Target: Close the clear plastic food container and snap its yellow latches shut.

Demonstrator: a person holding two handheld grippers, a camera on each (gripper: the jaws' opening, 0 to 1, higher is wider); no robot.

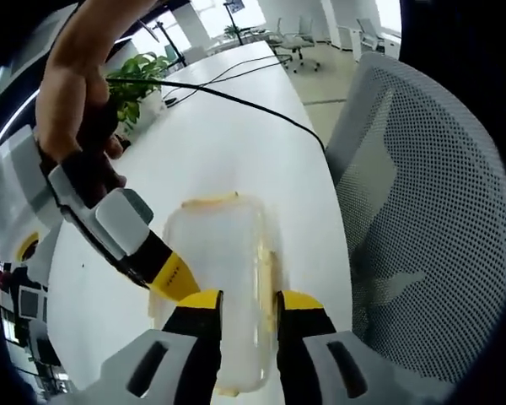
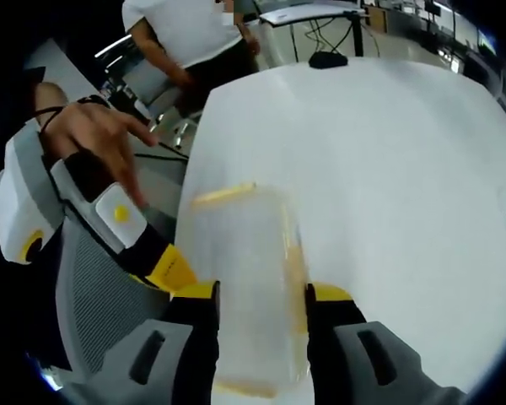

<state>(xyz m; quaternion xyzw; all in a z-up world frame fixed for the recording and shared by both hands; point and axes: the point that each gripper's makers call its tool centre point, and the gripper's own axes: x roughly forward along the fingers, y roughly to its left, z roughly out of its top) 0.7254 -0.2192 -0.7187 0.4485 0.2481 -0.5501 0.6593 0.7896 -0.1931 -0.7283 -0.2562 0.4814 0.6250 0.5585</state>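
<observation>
In the left gripper view, far left, a person's hand (image 1: 76, 101) grips the handle of the right tool (image 1: 173, 283), whose yellow tip comes in slantwise and touches the left edge of the clear plastic food container (image 1: 223, 278). A green plant (image 1: 135, 89) sits behind it, and a black cable (image 1: 236, 99) snakes across the white counter (image 1: 236, 143). Centre frame — the container lies on the counter, lid on top, a yellow latch (image 1: 209, 201) at its far end and another along its right side. The left tool (image 1: 249, 308) has its 2 yellow-tipped jaws parted over the container's near part; whether they press on it I cannot tell. To the right, a grey mesh chair (image 1: 430, 211) stands just beside the counter's edge.

Over to the right gripper view: at left, a hand (image 2: 93, 135) holds the left tool (image 2: 170, 268), its yellow tip against the container's (image 2: 244, 287) left side, the mesh chair (image 2: 101, 295) below it. A person in a white shirt (image 2: 181, 34) stands beyond the counter (image 2: 388, 169). In the middle, the right tool's (image 2: 261, 304) 2 jaws stand apart, straddling the container — a yellow latch (image 2: 223, 196) lies along its far end, another (image 2: 297, 261) runs by the right jaw. Contact there I cannot tell.
</observation>
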